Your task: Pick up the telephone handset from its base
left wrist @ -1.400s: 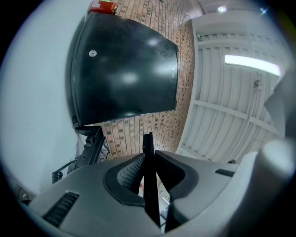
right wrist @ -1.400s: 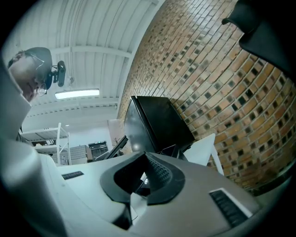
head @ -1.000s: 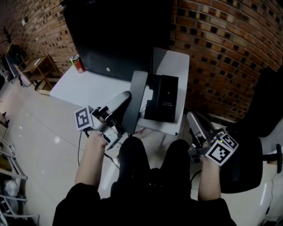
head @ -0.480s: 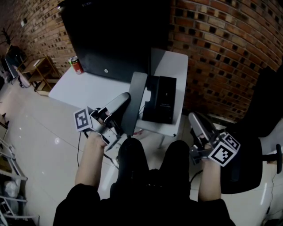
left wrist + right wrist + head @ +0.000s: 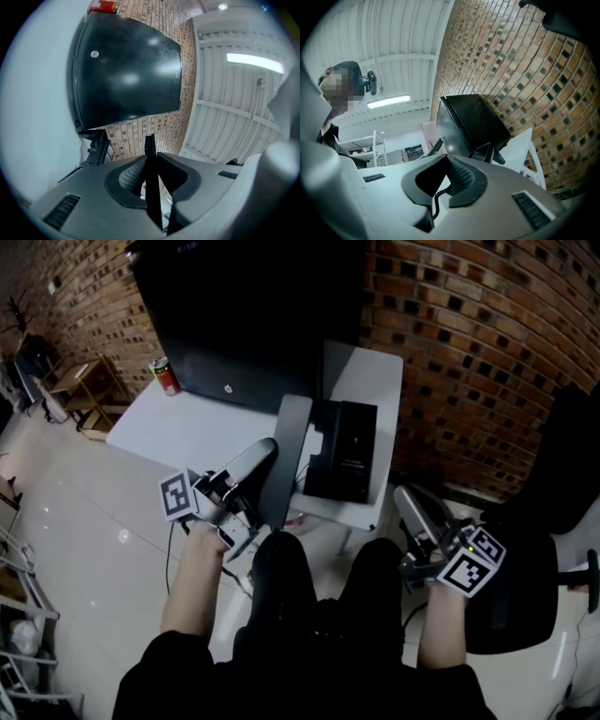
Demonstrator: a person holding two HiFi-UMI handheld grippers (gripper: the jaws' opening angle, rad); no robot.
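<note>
Overhead, the left gripper [image 5: 268,444] clamps the grey handset [image 5: 289,432], held at nine o'clock of its black base [image 5: 345,451]. Its own view shows the jaws pinching a thin dark edge (the handset). Right gripper [image 5: 446,157]: jaws together, empty.

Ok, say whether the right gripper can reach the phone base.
Probably yes: the right gripper sits off the table's near edge, with nothing between it and the phone base; the left gripper holds the handset aside.
</note>
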